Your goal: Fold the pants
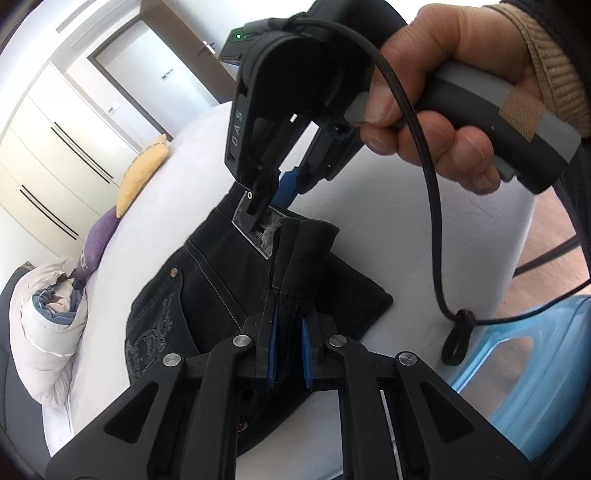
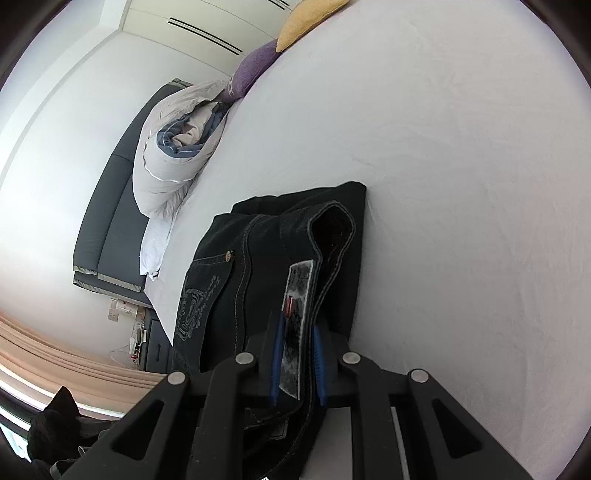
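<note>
The pants [image 1: 207, 295] lie folded near the bed's [image 2: 443, 184] edge, beside a blue stool [image 1: 535, 350]; wide bare sheet spreads beyond them toward the pillows [image 2: 258, 66] and rolled duvet [image 2: 173, 147]. The left gripper [image 1: 289, 354] is pinched on a fold of waistband. The right gripper [image 2: 297, 365] pinches the waistband at its label [image 2: 299, 306].

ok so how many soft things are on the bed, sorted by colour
Black: 1, the pants
Yellow: 1, a pillow
Purple: 1, a pillow
Pale grey with blue lining: 1, a rolled duvet
Total: 4, all on the white bed
</note>
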`<move>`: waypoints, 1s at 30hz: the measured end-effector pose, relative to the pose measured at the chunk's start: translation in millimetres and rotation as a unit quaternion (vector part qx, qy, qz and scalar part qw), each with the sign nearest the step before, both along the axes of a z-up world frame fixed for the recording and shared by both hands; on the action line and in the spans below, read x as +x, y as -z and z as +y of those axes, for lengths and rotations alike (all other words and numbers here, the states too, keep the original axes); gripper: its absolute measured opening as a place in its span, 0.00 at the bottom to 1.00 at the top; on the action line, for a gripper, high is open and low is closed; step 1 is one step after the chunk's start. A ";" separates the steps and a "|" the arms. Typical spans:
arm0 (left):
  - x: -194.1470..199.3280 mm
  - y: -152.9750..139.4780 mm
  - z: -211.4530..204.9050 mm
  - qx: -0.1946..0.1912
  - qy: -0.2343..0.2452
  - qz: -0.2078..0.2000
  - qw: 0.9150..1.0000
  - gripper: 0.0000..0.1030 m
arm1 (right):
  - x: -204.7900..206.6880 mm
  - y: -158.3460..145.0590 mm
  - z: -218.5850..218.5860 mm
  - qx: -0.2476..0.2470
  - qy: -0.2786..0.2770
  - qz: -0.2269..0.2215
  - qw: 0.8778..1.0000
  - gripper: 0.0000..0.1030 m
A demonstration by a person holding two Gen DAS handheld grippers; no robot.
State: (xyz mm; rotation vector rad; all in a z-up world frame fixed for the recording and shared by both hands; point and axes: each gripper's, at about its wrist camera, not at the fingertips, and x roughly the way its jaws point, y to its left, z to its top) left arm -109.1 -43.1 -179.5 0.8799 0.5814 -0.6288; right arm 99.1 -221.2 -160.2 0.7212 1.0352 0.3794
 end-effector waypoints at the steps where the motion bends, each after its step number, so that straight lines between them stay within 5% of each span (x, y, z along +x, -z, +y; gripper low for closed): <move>1: 2.2 4.9 0.6 0.006 -0.001 0.004 1.000 0.09 | 2.8 5.8 0.2 0.006 -0.003 0.008 1.000 0.16; 5: 11.5 11.2 6.6 0.010 -0.006 0.013 1.000 0.10 | 8.5 19.7 -1.7 0.021 0.001 0.012 1.000 0.18; 9: 24.2 -12.1 28.3 -0.031 -0.026 0.071 0.997 0.16 | 8.0 12.1 -8.8 0.036 0.003 0.022 0.999 0.36; 11: 26.9 -30.0 48.9 -0.055 -0.031 0.089 0.994 0.28 | 3.7 0.8 -15.7 0.007 0.022 0.019 1.000 0.54; 13: 31.5 -49.9 73.4 -0.093 -0.040 0.091 0.991 0.76 | -1.4 -9.8 -25.2 0.006 0.038 0.012 0.999 0.54; 14: 35.6 -58.6 85.4 -0.112 -0.049 0.082 0.989 0.84 | -3.6 -15.1 -28.1 0.015 0.041 0.004 0.999 0.54; 16: 54.2 -71.1 107.7 -0.138 -0.081 0.077 0.984 0.86 | -6.3 -28.5 -23.9 0.037 0.029 -0.020 0.999 0.54; 20: 116.0 -75.0 150.7 -0.219 -0.157 0.121 0.955 0.86 | -4.9 -41.4 14.6 0.085 -0.050 -0.051 0.994 0.54; 25: 153.4 -23.2 172.7 -0.235 -0.220 0.207 0.924 0.84 | -13.9 5.2 44.7 0.049 -0.100 0.001 0.994 0.46; 27: 152.5 0.2 179.3 -0.227 -0.232 0.222 0.919 0.84 | -25.0 13.9 37.7 0.052 -0.085 -0.021 0.995 0.31; 30: 153.9 -7.8 186.3 -0.237 -0.226 0.224 0.918 0.84 | -33.5 8.5 30.3 0.052 -0.084 -0.018 0.995 0.31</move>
